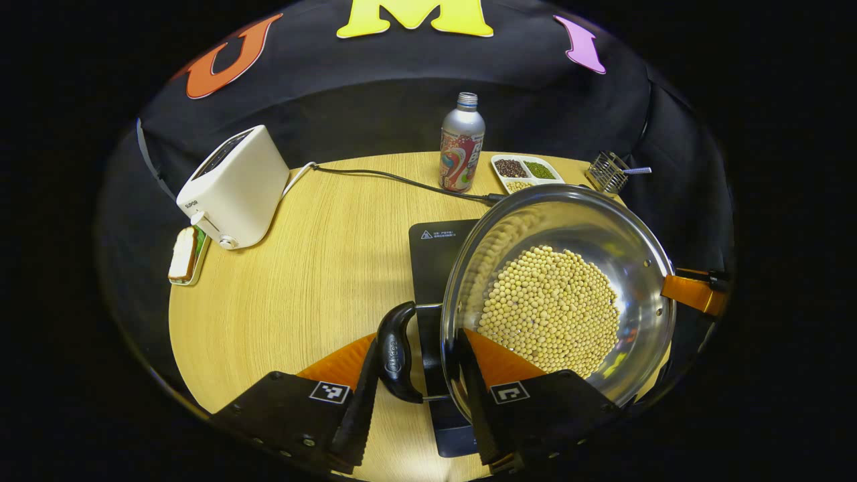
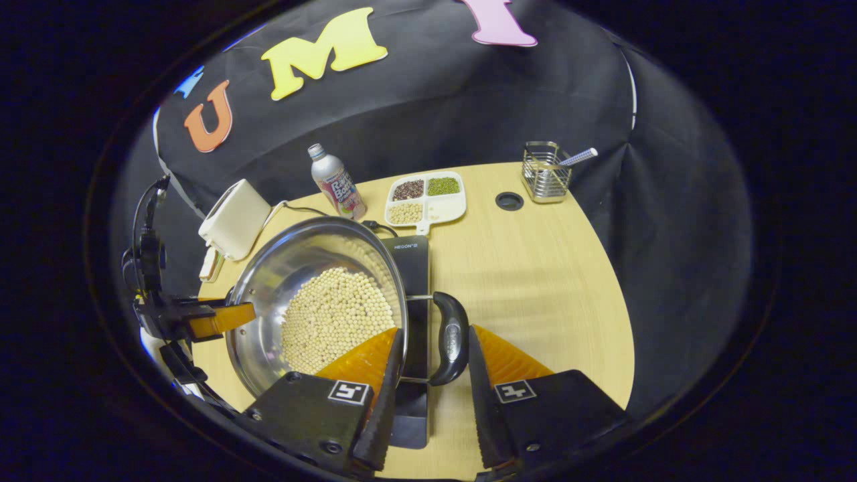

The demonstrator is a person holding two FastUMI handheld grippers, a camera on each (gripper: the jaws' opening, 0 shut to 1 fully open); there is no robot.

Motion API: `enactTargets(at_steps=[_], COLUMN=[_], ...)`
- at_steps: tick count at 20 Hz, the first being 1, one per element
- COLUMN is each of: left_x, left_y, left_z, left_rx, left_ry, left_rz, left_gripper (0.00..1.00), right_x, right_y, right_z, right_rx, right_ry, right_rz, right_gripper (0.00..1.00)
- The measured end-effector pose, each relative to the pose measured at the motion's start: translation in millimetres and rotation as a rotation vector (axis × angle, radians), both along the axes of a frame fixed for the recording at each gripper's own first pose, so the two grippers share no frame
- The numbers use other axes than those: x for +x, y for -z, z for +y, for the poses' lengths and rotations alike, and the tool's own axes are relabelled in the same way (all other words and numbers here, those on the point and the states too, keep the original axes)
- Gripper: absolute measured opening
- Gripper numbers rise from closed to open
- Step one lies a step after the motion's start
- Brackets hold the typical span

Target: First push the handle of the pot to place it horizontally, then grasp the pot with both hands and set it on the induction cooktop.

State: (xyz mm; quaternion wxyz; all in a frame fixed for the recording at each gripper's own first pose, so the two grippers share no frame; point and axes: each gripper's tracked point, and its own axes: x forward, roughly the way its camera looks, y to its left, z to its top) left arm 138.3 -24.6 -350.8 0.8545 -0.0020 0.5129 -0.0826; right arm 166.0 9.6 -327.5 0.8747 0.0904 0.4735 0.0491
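Tabletop inventory, counted.
1 pot (image 2: 321, 301), 1 cooktop (image 2: 412, 335), 1 toaster (image 1: 234, 187), 1 bottle (image 1: 462, 144), 1 divided tray (image 2: 426, 197), 1 wire caddy (image 2: 546, 173), 2 grippers (image 1: 416, 408) (image 2: 428, 402).

Place: a mock kitchen set up in a booth for recording.
Walls: black cloth hangs all round, from 9 to 3 o'clock.
Surface: a round wooden table (image 2: 535, 268).
Kitchen gear: a toaster (image 1: 234, 187) at 10 o'clock, an induction cooktop (image 1: 435, 254) at centre, a divided dish of beans (image 2: 425, 197) and a wire utensil holder (image 2: 546, 173) at 1 o'clock.
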Motion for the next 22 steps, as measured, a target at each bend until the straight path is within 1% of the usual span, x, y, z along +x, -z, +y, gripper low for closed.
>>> enactTargets(at_steps=[7,9,12,17,22], left_x=[6.0,7.5,9.6,11.4,13.6], left_y=[2.7,3.0,4.7,5.3,6.2], left_z=[12.8,12.0,11.0,10.4,10.2], left_rx=[0.020,0.025,0.018,0.027,0.033], left_ry=[-0.037,-0.028,-0.036,-0.023,-0.015], left_rz=[0.008,-0.003,-0.009,-0.024,-0.040], left_gripper=[0.61,0.61,0.61,0.61,0.61], right_x=[19.3,23.3,23.4,22.4,21.3], right_y=[10.8,16.4,17.3,18.1,17.7], right_z=[10.5,9.0,7.6,9.1,9.4], right_rx=[0.004,0.012,0.013,0.063,0.057], right_ry=[-0.056,-0.056,-0.066,-0.023,-0.018], right_rz=[0.003,0.007,-0.010,-0.028,-0.036], right_gripper=[0.52,0.52,0.52,0.53,0.53])
